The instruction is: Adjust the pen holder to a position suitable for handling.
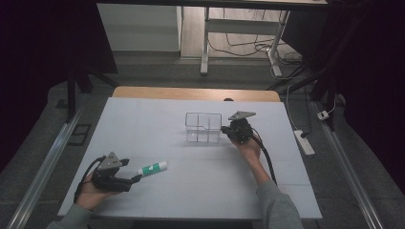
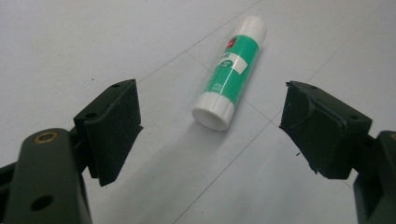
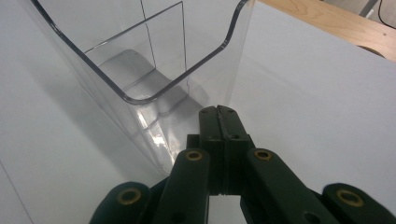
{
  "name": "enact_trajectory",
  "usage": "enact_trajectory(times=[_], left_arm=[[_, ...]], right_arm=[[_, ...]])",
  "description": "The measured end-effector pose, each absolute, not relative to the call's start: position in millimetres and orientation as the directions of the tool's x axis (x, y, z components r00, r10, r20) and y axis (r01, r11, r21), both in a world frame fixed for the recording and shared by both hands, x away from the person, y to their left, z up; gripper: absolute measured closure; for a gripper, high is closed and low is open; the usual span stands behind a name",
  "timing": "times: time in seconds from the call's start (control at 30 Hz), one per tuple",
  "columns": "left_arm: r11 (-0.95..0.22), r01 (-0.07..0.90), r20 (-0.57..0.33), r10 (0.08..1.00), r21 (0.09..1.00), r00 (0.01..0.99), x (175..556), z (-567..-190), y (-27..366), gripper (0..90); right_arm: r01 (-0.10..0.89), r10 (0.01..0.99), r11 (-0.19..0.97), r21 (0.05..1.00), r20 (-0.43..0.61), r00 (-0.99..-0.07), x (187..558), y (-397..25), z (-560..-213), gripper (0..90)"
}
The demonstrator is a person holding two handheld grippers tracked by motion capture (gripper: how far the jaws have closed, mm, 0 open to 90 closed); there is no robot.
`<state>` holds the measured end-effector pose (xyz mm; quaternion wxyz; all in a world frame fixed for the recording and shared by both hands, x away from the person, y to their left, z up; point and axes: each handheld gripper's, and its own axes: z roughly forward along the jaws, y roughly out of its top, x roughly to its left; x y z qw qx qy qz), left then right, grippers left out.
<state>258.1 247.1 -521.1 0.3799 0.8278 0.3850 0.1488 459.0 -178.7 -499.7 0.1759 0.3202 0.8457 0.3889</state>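
A glue stick (image 1: 153,168) with a green label and white cap lies on its side on the white table cover (image 1: 200,191), at the front left. My left gripper (image 1: 132,171) stands open just behind its capped end; in the left gripper view the glue stick (image 2: 231,70) lies ahead, between the spread jaws of the left gripper (image 2: 210,112), untouched. A clear plastic divided container (image 1: 203,126) stands upright in the middle. My right gripper (image 1: 224,130) is at its right side, and the right gripper (image 3: 218,112) is shut on the thin edge of the container's wall (image 3: 154,95).
The wooden table edge (image 1: 191,93) shows beyond the white cover. A power strip (image 1: 304,142) and cables lie on the floor at the right. Metal desk legs (image 1: 205,43) stand farther back. Rails run along both sides of the table.
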Motion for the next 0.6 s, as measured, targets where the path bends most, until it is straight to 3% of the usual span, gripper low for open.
enact_trajectory(times=[0.6], left_arm=[[-0.409,0.523,-0.044,0.755,0.748,0.654,258,-521,249,19.7]], right_arm=[[0.385,0.648,0.514,0.767,-0.052,-0.76,458,-158,-504,88.9]])
